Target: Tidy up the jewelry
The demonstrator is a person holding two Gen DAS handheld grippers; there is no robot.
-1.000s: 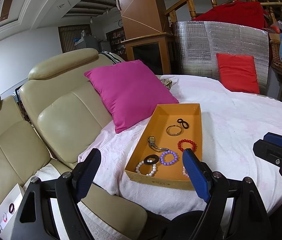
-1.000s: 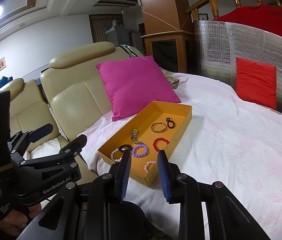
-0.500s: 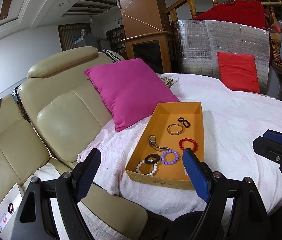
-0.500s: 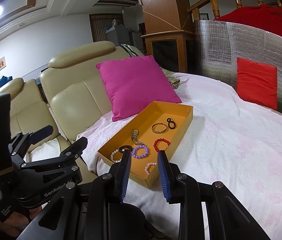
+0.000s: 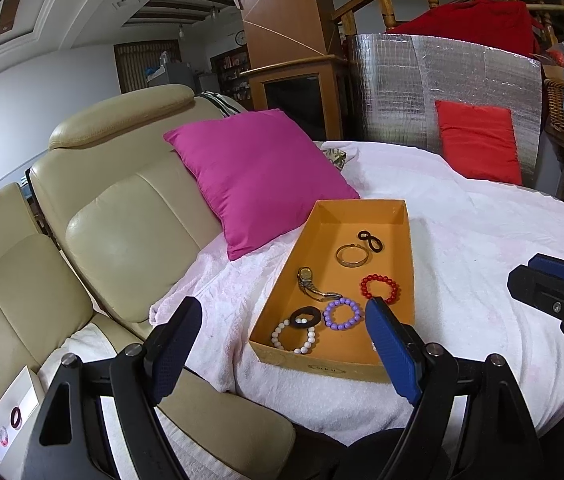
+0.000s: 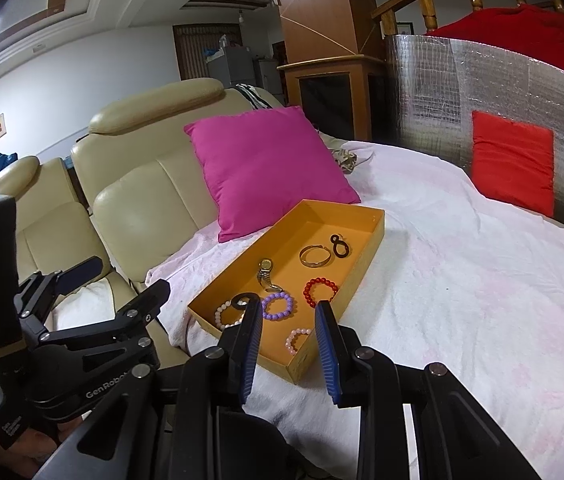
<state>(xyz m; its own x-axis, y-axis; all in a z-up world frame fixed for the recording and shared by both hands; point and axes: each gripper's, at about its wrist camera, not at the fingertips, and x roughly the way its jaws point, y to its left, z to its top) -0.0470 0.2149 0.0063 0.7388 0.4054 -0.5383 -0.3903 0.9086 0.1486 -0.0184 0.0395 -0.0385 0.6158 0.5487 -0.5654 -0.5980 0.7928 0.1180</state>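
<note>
Two hand-held grippers hover short of an orange tray (image 5: 409,256) that lies on a white cloth (image 5: 481,248), just beside a pink cushion (image 5: 258,176). The left gripper (image 5: 282,340) stands wide apart with nothing between its pads, and the right gripper (image 6: 287,340) stands partly apart, also holding nothing. In the tray lie a red bead bracelet (image 5: 379,289), a purple bead bracelet (image 5: 342,314), a white bead bracelet (image 5: 293,335), a pink bead bracelet (image 6: 297,340), a gold bangle (image 5: 353,255), a watch (image 5: 309,283) and two black hair ties (image 5: 369,240).
</note>
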